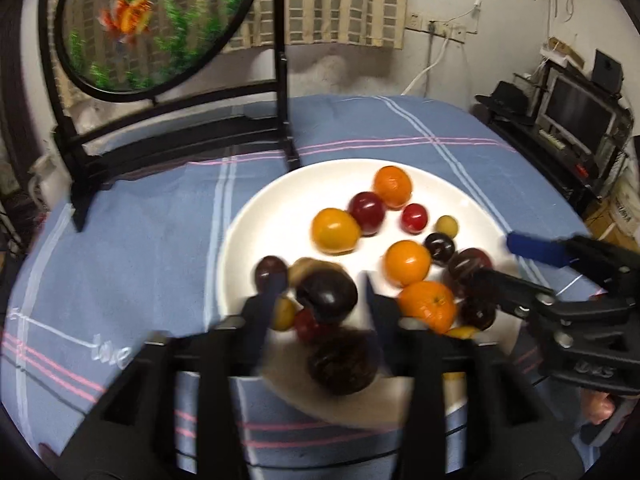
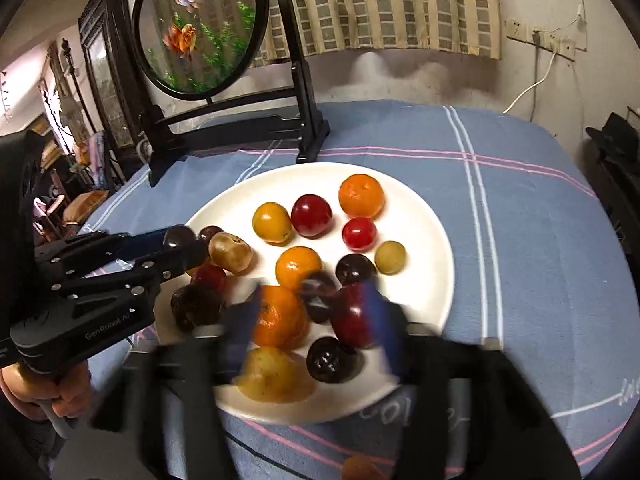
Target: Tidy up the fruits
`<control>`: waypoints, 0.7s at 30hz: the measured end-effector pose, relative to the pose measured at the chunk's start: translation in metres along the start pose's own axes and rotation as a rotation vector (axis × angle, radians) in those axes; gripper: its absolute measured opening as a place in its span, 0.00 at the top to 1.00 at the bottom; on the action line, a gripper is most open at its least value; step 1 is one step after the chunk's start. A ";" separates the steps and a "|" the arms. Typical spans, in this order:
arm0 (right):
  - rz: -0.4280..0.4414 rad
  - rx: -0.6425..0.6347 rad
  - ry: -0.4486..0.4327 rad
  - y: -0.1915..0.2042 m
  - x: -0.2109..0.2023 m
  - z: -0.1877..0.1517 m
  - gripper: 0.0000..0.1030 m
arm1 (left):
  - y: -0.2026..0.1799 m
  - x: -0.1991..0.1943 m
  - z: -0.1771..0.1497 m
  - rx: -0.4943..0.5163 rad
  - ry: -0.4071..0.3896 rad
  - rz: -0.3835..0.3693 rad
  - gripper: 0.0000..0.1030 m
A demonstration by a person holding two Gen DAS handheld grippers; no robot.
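A white plate (image 1: 256,224) (image 2: 424,216) on a blue checked tablecloth holds several fruits: oranges (image 1: 393,186) (image 2: 361,195), red plums (image 2: 311,215), dark plums (image 2: 355,269), yellow fruits (image 1: 334,230) (image 2: 271,222) and a green one (image 2: 390,257). My left gripper (image 1: 322,294) is open over the plate's near left part, its fingers on either side of a dark plum (image 1: 328,295); it also shows in the right wrist view (image 2: 182,248). My right gripper (image 2: 316,312) is open, blurred, its fingers either side of an orange (image 2: 280,316) and dark plums (image 2: 352,316); it also shows in the left wrist view (image 1: 500,256).
A black wooden stand with a round goldfish panel (image 1: 152,24) (image 2: 200,28) stands at the table's far left, close behind the plate. A curtain and wall with sockets are behind. Shelving with electronics (image 1: 576,128) is to the right. An orange fruit (image 2: 360,468) lies near the front edge.
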State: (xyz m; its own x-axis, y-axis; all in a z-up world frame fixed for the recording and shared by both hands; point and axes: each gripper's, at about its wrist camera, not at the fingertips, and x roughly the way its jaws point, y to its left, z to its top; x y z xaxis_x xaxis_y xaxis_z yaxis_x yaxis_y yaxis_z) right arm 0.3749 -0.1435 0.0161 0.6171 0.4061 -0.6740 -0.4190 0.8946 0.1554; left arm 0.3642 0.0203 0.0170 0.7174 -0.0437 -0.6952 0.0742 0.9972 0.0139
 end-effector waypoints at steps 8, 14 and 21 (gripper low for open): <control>0.023 -0.070 -0.080 0.017 -0.082 -0.055 0.02 | 0.010 -0.073 -0.034 -0.005 -0.067 0.022 0.04; -0.059 -0.172 -0.085 0.030 -0.104 -0.107 0.02 | 0.016 -0.098 -0.080 -0.032 -0.034 -0.001 0.03; -0.091 -0.199 -0.051 0.031 -0.106 -0.130 0.02 | 0.019 -0.107 -0.105 -0.034 -0.031 0.012 0.03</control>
State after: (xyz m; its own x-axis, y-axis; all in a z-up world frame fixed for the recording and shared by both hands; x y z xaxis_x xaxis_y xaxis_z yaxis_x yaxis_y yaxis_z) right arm 0.2098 -0.1830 -0.0020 0.6890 0.3391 -0.6405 -0.4804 0.8754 -0.0533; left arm 0.2157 0.0505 0.0163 0.7396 -0.0331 -0.6722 0.0422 0.9991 -0.0028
